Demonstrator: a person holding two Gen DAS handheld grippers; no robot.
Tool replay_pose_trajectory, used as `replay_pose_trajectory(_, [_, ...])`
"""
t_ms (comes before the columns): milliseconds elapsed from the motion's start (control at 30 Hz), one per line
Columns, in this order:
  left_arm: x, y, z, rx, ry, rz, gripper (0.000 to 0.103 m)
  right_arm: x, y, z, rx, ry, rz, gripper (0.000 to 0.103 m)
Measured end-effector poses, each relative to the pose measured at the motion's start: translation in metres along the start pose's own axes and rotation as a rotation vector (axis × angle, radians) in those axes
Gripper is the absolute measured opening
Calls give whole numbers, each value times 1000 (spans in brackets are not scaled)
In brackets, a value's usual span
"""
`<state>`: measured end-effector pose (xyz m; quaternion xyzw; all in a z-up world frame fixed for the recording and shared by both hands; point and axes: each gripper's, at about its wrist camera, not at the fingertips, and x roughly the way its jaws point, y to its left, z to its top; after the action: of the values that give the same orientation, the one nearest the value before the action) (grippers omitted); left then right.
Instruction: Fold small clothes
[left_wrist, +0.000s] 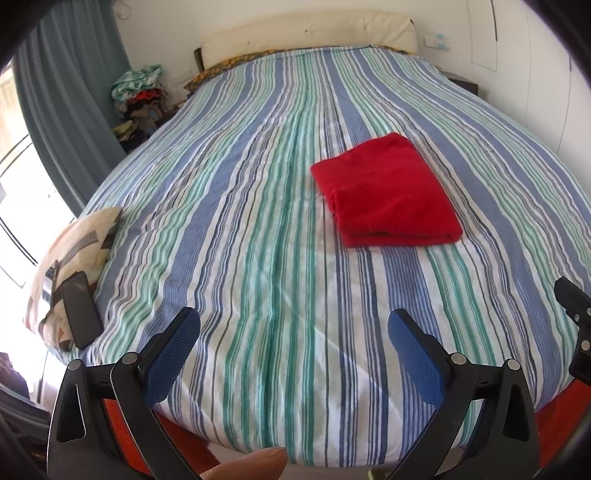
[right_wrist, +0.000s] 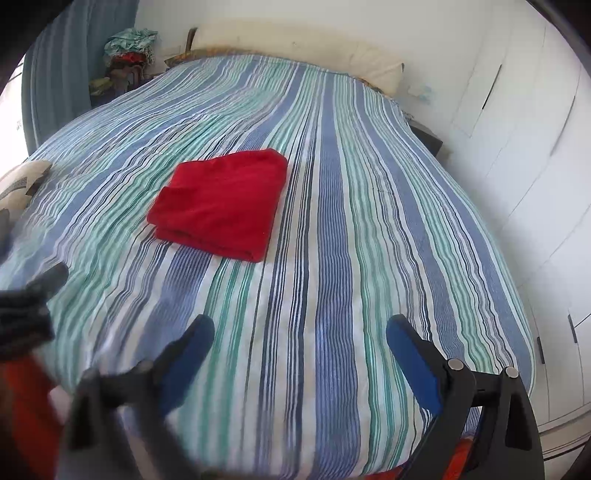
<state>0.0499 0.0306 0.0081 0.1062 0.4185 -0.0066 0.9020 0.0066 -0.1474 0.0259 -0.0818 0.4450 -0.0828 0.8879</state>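
Left gripper (left_wrist: 293, 325) and right gripper (right_wrist: 300, 332), both agape, empty; folded red garment (right_wrist: 221, 203) ahead: folding apparently complete, next item required.

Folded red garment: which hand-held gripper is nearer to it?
Neither clearly. The left hand-held gripper sits back left of the folded red garment; the right hand-held gripper back right.

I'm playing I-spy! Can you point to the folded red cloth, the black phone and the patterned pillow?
Folded red cloth (left_wrist: 388, 192): left wrist view, middle of its top layer.
Black phone (left_wrist: 80, 309): left wrist view, centre of its screen.
Patterned cream pillow (left_wrist: 86, 236): left wrist view, its upper part.
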Motion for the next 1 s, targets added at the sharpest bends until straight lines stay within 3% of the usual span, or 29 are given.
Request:
replay_pose_trajectory(233, [-10,-6,3,10,-36,-1,103,-5,0,2,-5,0,6,94])
replay_pose_trajectory(433, [-28,-11,17,69,-131,42,103,-8,-3,3,4,1,27,95])
replay_pose_trajectory(567, [-38,-5,29,69,-179,-26,103,-14,-4,6,7,-7,32,102])
replay_pose_trajectory(700, [-38,0,34,25,-125,-58,103,-23,-8,13,16,-18,51,102])
replay_pose_trajectory(800, [-33,0,29,-33,-41,-70,103,-27,-11,17,39,-15,77,102])
replay_pose_trajectory(1000, [-20,-7,18,-33,44,-66,102,-30,-15,17,74,-14,114,102])
